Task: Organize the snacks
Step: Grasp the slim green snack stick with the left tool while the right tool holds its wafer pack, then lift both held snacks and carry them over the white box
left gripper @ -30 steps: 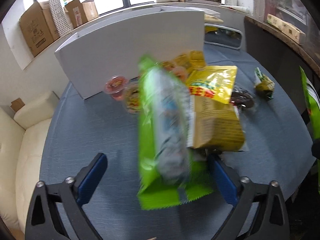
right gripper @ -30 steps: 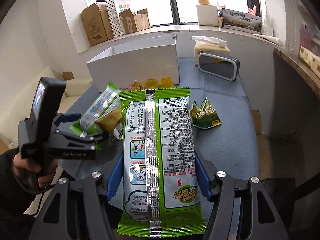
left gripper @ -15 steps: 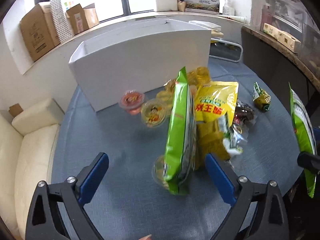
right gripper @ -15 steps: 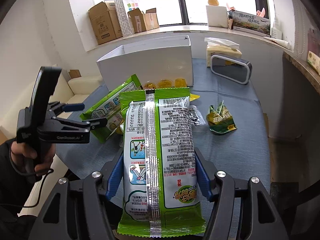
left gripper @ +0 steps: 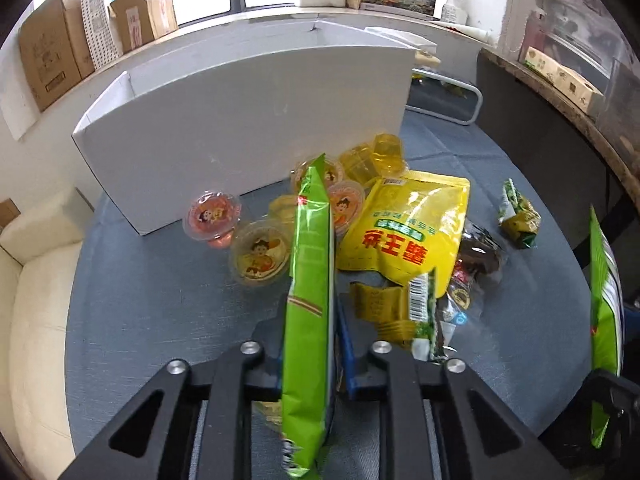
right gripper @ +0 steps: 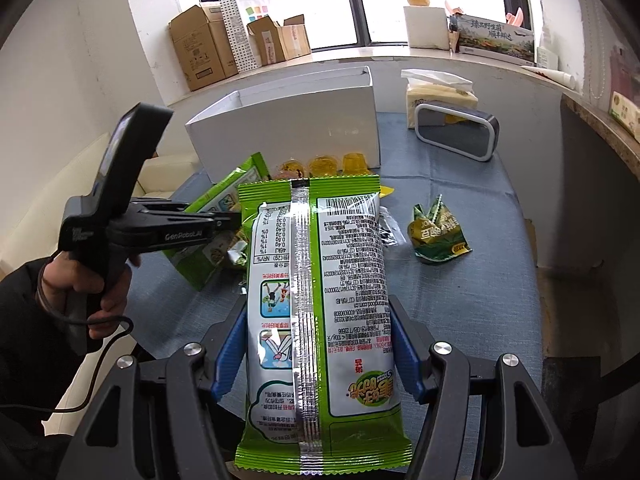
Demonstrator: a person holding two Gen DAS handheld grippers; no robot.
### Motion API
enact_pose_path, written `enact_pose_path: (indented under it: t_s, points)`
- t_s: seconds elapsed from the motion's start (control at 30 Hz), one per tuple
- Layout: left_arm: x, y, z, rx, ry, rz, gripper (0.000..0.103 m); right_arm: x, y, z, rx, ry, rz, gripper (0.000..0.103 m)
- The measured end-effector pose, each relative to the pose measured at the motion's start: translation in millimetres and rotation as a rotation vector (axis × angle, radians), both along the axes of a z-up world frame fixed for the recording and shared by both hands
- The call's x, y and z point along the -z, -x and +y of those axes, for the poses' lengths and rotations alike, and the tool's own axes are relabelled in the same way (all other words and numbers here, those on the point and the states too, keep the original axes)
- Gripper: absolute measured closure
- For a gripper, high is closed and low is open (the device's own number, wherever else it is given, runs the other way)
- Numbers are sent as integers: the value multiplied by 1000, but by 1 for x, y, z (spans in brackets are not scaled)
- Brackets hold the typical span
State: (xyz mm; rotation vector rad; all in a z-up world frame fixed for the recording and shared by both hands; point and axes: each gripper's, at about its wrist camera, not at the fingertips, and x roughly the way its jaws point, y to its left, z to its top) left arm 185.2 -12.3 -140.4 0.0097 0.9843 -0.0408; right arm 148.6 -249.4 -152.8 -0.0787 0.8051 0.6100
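My left gripper (left gripper: 310, 350) is shut on a green snack bag (left gripper: 310, 300), held edge-on above the blue-grey table (left gripper: 140, 320). My right gripper (right gripper: 320, 344) is shut on a second green and white snack bag (right gripper: 320, 300), held flat with its back label up. The white box (left gripper: 240, 112) stands open at the back. In front of it lie several jelly cups (left gripper: 260, 256), a yellow pouch (left gripper: 408, 228), a gold packet (left gripper: 380, 308), a dark wrapped snack (left gripper: 480, 256) and a small green packet (left gripper: 518, 216). The left gripper (right gripper: 224, 220) with its bag also shows in the right wrist view.
A grey-framed object (right gripper: 456, 130) and a tissue pack (right gripper: 440, 92) stand right of the box. Cardboard boxes (right gripper: 208, 52) line the windowsill. A cream sofa (left gripper: 32, 280) lies left of the table. A dark counter (left gripper: 560, 120) runs along the right.
The left gripper, open around the green bag before, has closed on it, and the bag now stands edge-on between the fingers. The right gripper still holds its bag.
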Motion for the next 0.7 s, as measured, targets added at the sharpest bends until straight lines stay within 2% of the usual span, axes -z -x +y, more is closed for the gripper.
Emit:
enact_pose_path:
  t_s: [0.43, 0.7]
  points:
    - [-55, 32, 9, -66, 17, -105, 84, -1, 2, 9, -18, -10, -9, 34]
    - [-87, 37, 13, -81, 18, -174, 93, -20, -11, 19, -19, -12, -45, 34]
